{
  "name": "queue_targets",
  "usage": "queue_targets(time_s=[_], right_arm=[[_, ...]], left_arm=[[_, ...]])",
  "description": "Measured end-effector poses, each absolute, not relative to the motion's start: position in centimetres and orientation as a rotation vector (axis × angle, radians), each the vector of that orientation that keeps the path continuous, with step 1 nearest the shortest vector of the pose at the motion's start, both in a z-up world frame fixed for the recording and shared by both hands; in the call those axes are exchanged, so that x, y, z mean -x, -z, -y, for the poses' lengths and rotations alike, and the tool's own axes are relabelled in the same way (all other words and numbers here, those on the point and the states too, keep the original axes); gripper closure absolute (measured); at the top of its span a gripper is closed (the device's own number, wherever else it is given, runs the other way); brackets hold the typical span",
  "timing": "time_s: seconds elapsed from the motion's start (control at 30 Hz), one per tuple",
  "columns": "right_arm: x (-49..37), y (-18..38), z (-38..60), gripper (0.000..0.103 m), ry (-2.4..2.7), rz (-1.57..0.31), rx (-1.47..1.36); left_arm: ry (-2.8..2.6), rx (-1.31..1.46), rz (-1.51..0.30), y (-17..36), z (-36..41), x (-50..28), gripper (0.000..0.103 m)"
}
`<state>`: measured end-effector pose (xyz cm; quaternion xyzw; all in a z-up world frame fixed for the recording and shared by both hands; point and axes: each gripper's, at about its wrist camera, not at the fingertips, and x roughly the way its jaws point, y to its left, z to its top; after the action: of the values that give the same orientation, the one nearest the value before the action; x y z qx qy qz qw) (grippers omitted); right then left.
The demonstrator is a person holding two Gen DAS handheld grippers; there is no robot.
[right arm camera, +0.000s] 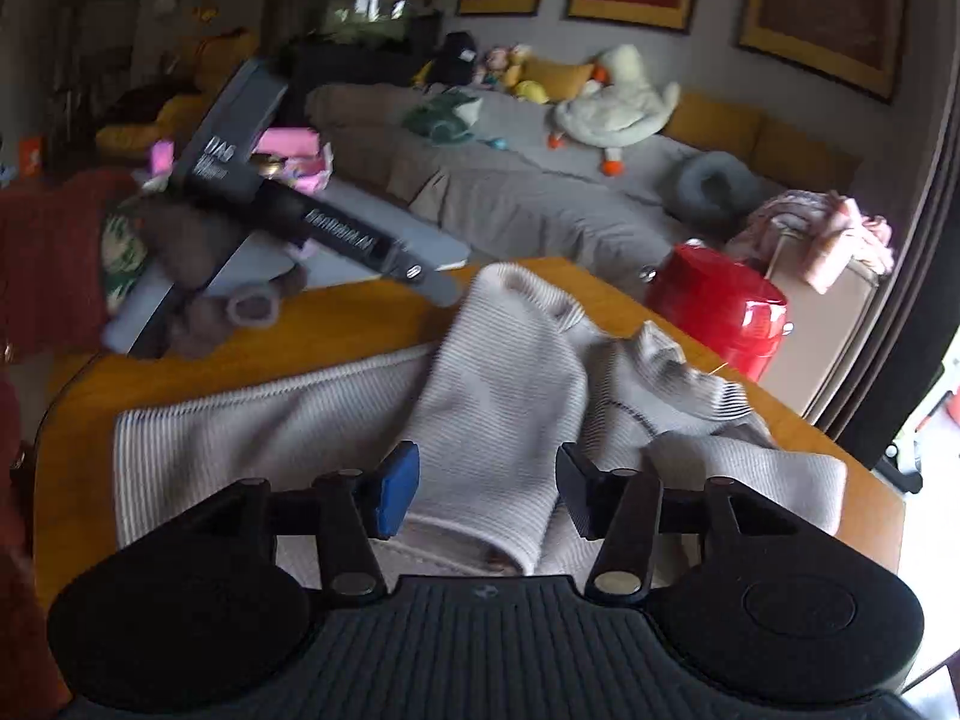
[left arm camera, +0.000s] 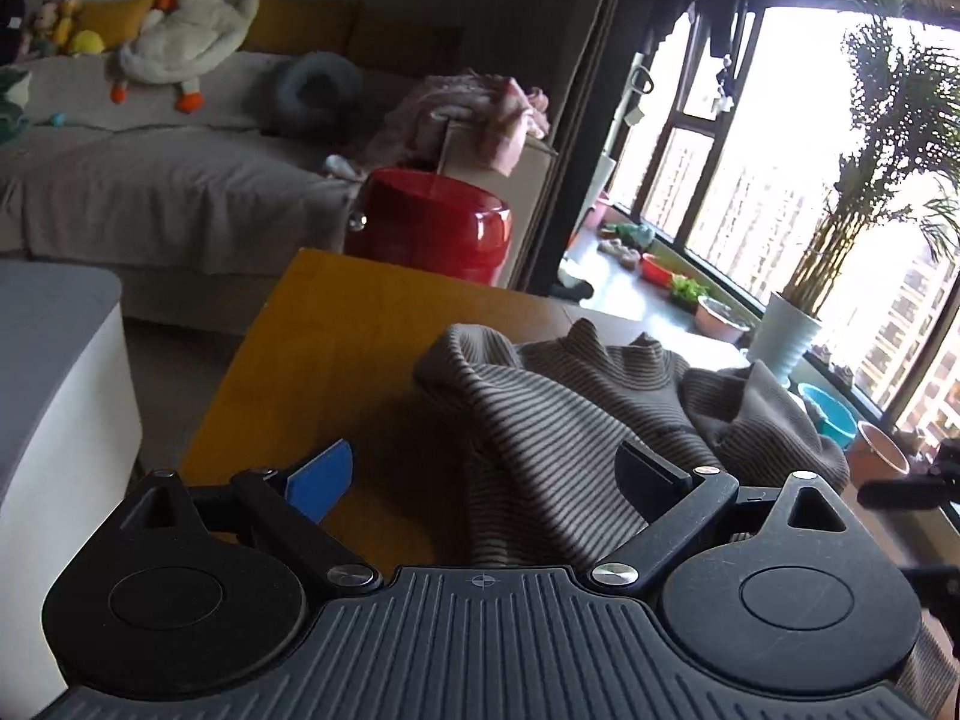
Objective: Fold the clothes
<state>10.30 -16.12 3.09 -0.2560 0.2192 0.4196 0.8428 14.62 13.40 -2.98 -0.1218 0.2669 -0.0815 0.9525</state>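
A grey-and-beige striped sweater (left arm camera: pixel 570 420) lies rumpled on the yellow wooden table (left arm camera: pixel 312 324). My left gripper (left arm camera: pixel 486 477) stands wide open low over the sweater's left edge. Its blue-padded finger is over bare wood and its black finger is over the fabric. In the right wrist view the sweater (right arm camera: pixel 270 420) is spread out, with one sleeve (right arm camera: pixel 504 390) laid across the body, cuff toward me. My right gripper (right arm camera: pixel 489 489) straddles that sleeve near the cuff, partly open, and its pads do not press it. The left gripper (right arm camera: pixel 438 288), held by a hand in a brown fuzzy sleeve, hovers at the sweater's far edge.
A grey sofa (right arm camera: pixel 510 198) with a plush goose (right arm camera: pixel 624 102) runs behind the table. A red drum-shaped stool (right arm camera: pixel 720 306) and a box draped with pink cloth (right arm camera: pixel 822 240) stand off the far right corner. A white-and-grey block (left arm camera: pixel 54 396) sits left of the table, with potted plants by the window (left arm camera: pixel 792 192).
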Motion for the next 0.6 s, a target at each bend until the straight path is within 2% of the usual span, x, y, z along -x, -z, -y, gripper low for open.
queue_targets(time_s=[0.07, 0.1, 0.13, 0.2, 0.23, 0.37, 0.5, 0.57, 0.6], right_arm=[[-9.9, -1.2, 14.7, 0.052, -0.853, -0.475, 0.634], [-10.0, -0.5, 14.1, 0.060, -0.832, -0.485, 0.656], [-10.4, -0.7, 13.6, 0.082, -0.827, -0.487, 0.625], [-11.5, -2.5, 13.1, 0.100, -0.817, -0.462, 0.512], [-12.5, -4.6, 13.6, 0.102, -0.810, -0.428, 0.399], [-16.6, -13.7, 16.8, 0.103, -0.821, -0.279, -0.075], [-16.7, -16.8, 17.8, 0.102, -0.861, -0.197, 0.005], [-15.7, -14.9, 17.1, 0.096, -0.860, -0.268, 0.175], [-15.0, -13.3, 16.8, 0.089, -0.851, -0.320, 0.262]], left_arm=[[0.184, 0.237, -0.532, 2.7, -13.0, -14.2, 0.005], [0.194, 0.232, -0.527, 2.6, -12.8, -13.9, 0.005], [0.203, 0.226, -0.522, 2.4, -12.7, -13.7, 0.005], [0.218, 0.205, -0.507, 1.9, -12.4, -13.1, 0.004], [0.226, 0.193, -0.497, 1.6, -12.4, -12.6, 0.004], [0.255, 0.160, -0.459, 0.5, -12.0, -11.2, 0.002], [0.301, 0.125, -0.436, 0.1, -10.5, -10.8, 0.000], [0.303, 0.100, -0.432, 0.2, -9.9, -10.7, 0.000], [0.301, 0.096, -0.435, 0.4, -9.8, -10.7, 0.000]])
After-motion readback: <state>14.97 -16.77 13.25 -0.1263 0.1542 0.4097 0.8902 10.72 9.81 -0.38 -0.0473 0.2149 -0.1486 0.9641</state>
